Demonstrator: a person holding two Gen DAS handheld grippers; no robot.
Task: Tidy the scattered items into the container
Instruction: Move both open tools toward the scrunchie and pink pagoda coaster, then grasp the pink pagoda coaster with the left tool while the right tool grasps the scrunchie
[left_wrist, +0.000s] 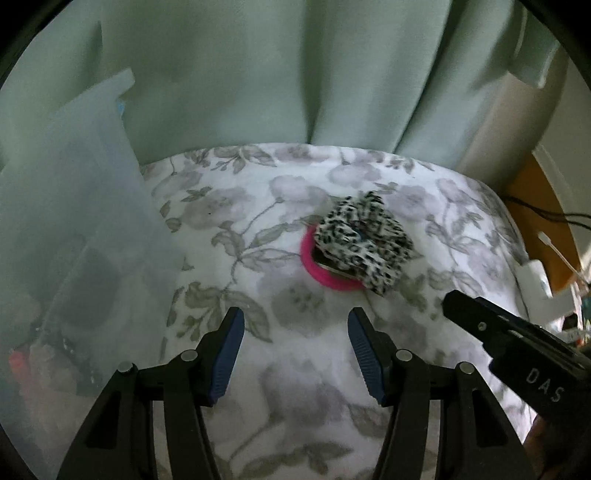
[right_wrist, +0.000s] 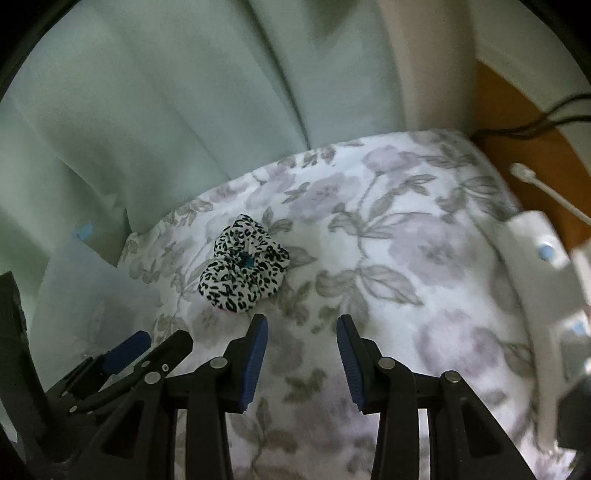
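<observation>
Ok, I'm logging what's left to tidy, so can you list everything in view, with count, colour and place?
scrunchie: one, white with black leopard spots, mid-bedspread, lying partly on the pink ring
hair ring: one, pink, under the scrunchie
container: one, translucent, left edge, dim items inside
bedspread: one, white with grey-lilac flowers
curtain: pale green, behind
cables: black, on the wooden floor, right
left gripper: open, short of the scrunchie
right gripper: open, empty
</observation>
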